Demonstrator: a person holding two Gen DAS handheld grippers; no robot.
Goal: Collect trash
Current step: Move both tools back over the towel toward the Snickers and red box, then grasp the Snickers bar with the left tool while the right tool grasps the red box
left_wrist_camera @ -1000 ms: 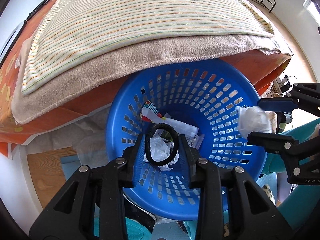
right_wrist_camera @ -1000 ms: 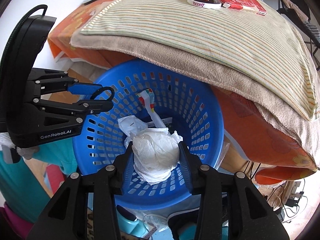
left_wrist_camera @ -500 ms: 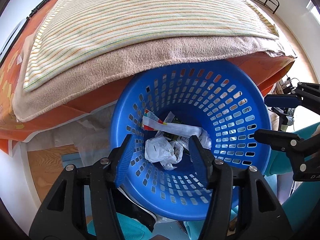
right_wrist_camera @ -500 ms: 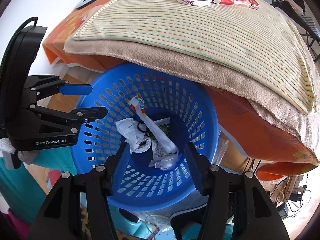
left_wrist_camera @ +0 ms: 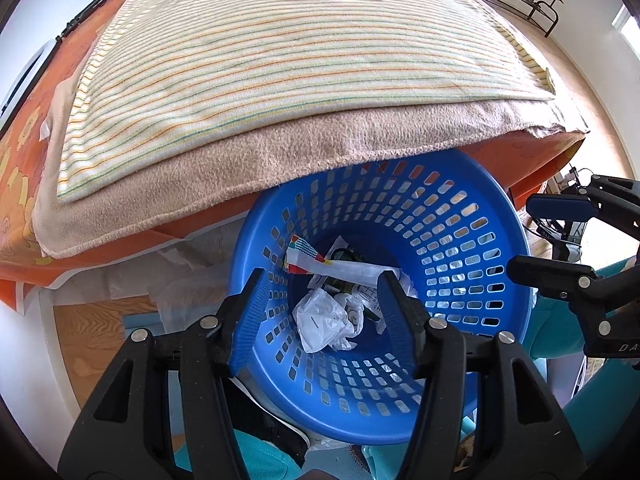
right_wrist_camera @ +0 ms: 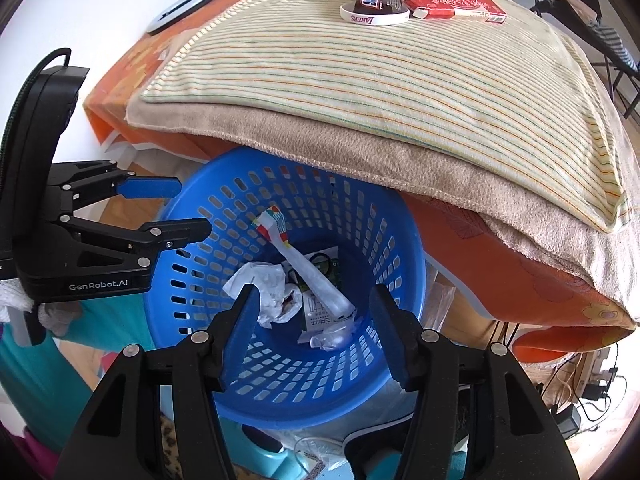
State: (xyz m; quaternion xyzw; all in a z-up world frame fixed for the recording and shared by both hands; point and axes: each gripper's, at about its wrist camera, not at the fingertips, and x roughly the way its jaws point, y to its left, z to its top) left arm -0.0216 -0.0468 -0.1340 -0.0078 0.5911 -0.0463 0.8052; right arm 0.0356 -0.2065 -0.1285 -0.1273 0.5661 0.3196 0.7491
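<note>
Both grippers hang over the blue perforated basket (left_wrist_camera: 460,240), fingers spread moderately wide with nothing between them: left gripper (left_wrist_camera: 320,316), right gripper (right_wrist_camera: 316,320). Collected trash sits on the basket floor: crumpled tissue (left_wrist_camera: 324,320), long striped wrapper (right_wrist_camera: 308,272). Remaining litter, a candy wrapper (right_wrist_camera: 376,0) on a white wristband (right_wrist_camera: 374,18), lies far off on the striped blanket (right_wrist_camera: 400,80). Risk: withdrawing fingers could clip the rim and tip the basket. A second earlier, the left held a black loop and the right a tissue wad; both have been dropped in.

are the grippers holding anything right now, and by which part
Nothing is held: the left gripper and right gripper are both open and empty above the blue basket.
</note>
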